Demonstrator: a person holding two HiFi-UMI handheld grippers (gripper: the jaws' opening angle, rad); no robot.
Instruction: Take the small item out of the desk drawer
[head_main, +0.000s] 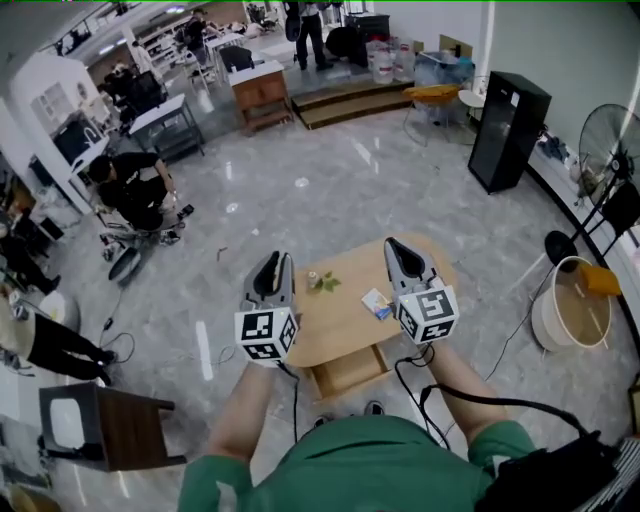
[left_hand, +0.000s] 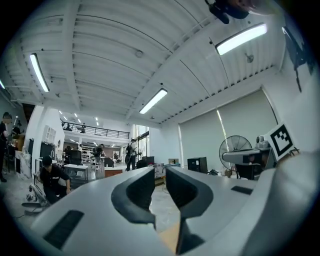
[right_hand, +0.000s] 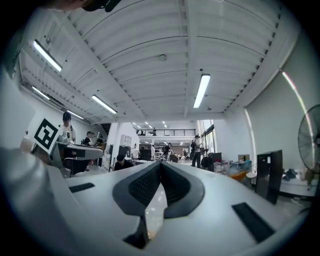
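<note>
A small light-wood desk (head_main: 340, 325) stands right in front of me on the marble floor. Its drawer (head_main: 345, 372) is pulled out towards me, and I see only bare wood inside. On the desktop lie a small blue-and-white item (head_main: 377, 303) and a little green leafy thing (head_main: 322, 282). My left gripper (head_main: 277, 258) (left_hand: 160, 172) hovers over the desk's left edge, its jaws a narrow gap apart and empty. My right gripper (head_main: 393, 243) (right_hand: 161, 164) hangs above the desk's right side, tips touching, holding nothing. Both point away from me, out across the room.
A white round tub (head_main: 570, 305) stands right of the desk, with a floor fan (head_main: 610, 140) and a black cabinet (head_main: 510, 130) beyond. A brown chair (head_main: 100, 420) stands at my left. A person in black (head_main: 130, 185) crouches far left. Cables trail over the floor.
</note>
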